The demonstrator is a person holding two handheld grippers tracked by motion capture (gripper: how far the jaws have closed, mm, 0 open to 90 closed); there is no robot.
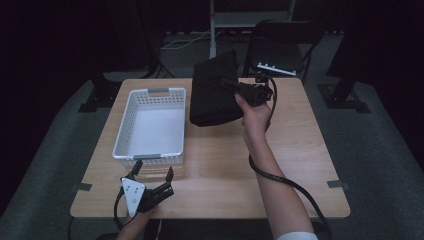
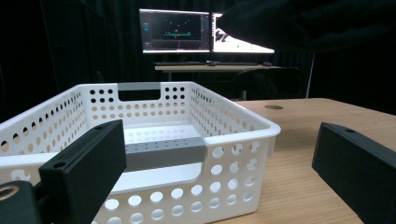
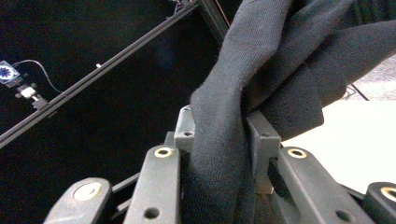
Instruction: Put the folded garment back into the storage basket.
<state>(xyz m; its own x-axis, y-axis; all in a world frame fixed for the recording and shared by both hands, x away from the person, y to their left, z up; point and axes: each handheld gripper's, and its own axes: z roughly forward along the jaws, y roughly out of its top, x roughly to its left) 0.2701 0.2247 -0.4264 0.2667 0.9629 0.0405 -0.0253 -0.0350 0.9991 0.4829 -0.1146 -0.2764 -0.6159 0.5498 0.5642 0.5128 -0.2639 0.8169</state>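
I have the black garment (image 1: 215, 90) pinched in my right gripper (image 1: 239, 90), lifted over the counter (image 1: 295, 145) beside the white basket (image 1: 131, 107), still to be placed inside, while my left gripper (image 1: 152, 175) waits, fingers spread.

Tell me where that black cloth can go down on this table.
Free: the basket's floor; the bare table right of the right gripper holding the black cloth; the front strip between both forearms. Crowded: the front-left corner, where the left gripper sits against the basket.
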